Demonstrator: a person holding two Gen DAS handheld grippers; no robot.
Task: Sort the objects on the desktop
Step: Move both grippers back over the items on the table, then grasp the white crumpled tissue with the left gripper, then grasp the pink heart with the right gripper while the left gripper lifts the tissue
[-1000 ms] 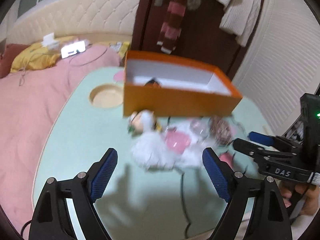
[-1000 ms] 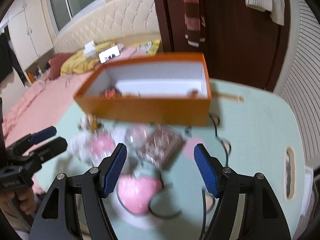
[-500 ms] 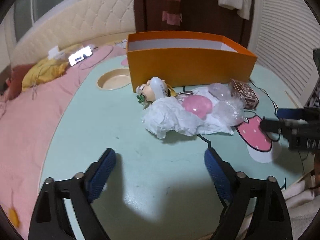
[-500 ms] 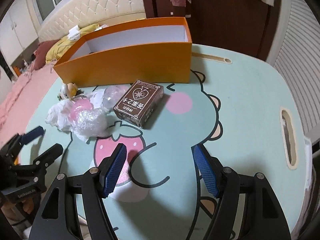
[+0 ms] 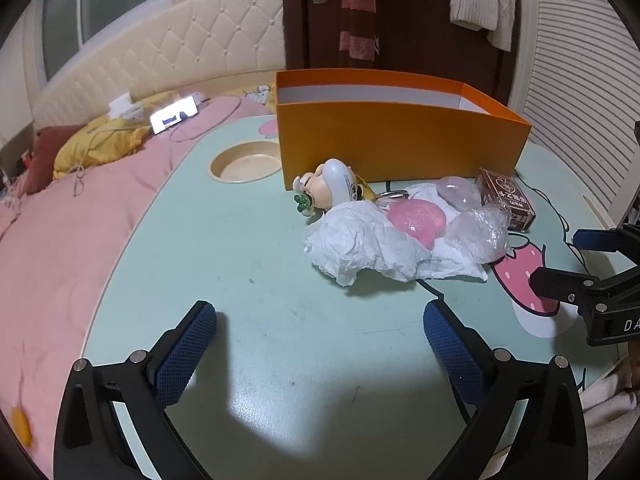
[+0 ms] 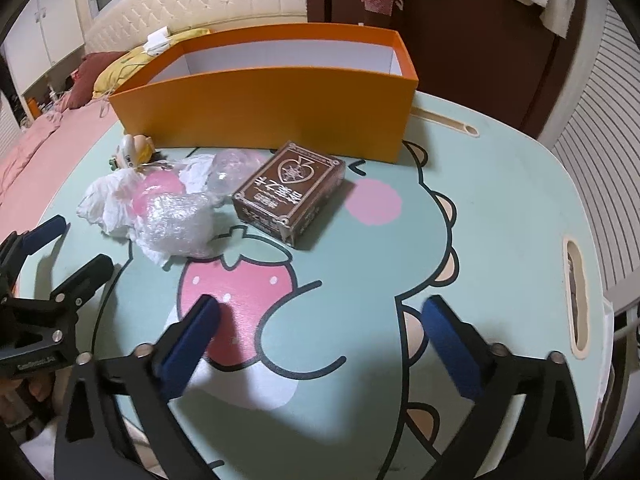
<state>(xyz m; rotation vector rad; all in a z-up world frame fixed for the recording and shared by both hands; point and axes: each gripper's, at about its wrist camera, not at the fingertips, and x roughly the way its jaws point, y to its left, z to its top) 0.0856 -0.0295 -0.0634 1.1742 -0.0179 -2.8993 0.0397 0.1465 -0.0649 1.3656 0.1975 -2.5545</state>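
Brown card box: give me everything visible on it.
The brown card box is a small rectangular pack, dark brown with pale ornamental print: a spade emblem, a border and characters on its top face. It looks like glossy card, closed and intact. It lies flat on the mint table, set at an angle, just in front of the orange box without clearly touching it. The clear plastic wrap sits at its left. Neither gripper touches it.

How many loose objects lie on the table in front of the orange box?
5: a figurine keychain nearest the box's left end, crumpled white tissue, a pink capsule on it, bubble wrap beside, and a brown card pack rightmost. More may hide underneath.
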